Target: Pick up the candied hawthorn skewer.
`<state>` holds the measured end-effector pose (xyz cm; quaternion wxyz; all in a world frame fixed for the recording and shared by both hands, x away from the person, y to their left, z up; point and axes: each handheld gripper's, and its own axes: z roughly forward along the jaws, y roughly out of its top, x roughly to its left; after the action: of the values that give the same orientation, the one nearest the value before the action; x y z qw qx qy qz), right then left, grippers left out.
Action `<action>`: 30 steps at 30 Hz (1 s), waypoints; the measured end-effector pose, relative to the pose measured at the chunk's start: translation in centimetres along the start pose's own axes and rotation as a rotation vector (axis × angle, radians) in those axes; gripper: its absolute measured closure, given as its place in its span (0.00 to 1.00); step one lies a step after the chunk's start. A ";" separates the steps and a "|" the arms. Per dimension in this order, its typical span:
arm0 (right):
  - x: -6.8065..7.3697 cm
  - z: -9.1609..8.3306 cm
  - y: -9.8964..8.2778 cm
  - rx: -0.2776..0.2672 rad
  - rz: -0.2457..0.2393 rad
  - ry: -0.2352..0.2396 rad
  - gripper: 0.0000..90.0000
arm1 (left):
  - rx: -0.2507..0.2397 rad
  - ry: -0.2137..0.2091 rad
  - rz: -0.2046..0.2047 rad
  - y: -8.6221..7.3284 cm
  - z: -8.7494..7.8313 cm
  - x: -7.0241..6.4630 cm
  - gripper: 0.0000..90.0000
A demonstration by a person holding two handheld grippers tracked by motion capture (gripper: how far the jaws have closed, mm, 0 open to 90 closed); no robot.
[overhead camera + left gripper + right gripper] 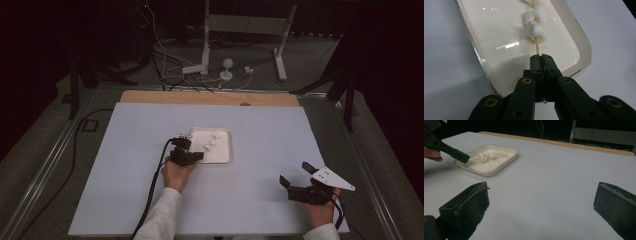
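Note:
A white tray [225, 156] lies near the middle of the pale table. Inside it rests a wooden skewer [537, 46] threaded with several white marshmallows [537, 32]. My left gripper [540, 57] reaches over the tray's near rim and is shut on the bare near end of the skewer; the high view has that gripper [200, 156] at the tray's left front corner. The right gripper view shows the same grip from the side, with the left gripper [465, 158] pinching the stick at the tray [496, 170]. My right gripper [296, 172] rests at the table's front right, jaws wide apart and empty.
The pale sheet [150, 200] covers the table, with a wooden strip [210, 98] along the far edge. Behind the table stand metal frame legs [206, 45] and loose cables [170, 75] on the floor. A black cable [155, 185] trails from the left gripper.

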<state>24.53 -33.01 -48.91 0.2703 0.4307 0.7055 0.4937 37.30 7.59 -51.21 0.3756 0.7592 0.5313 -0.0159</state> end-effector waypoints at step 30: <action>0.4 0.3 0.1 0.011 0.014 0.017 0.00 | -0.125 -0.092 0.028 -1.3 -4.5 1.4 1.00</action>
<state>24.65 -32.51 -48.89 0.2584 0.4327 0.7077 0.4951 35.17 11.53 -49.28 0.4464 0.7400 0.5030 -0.0123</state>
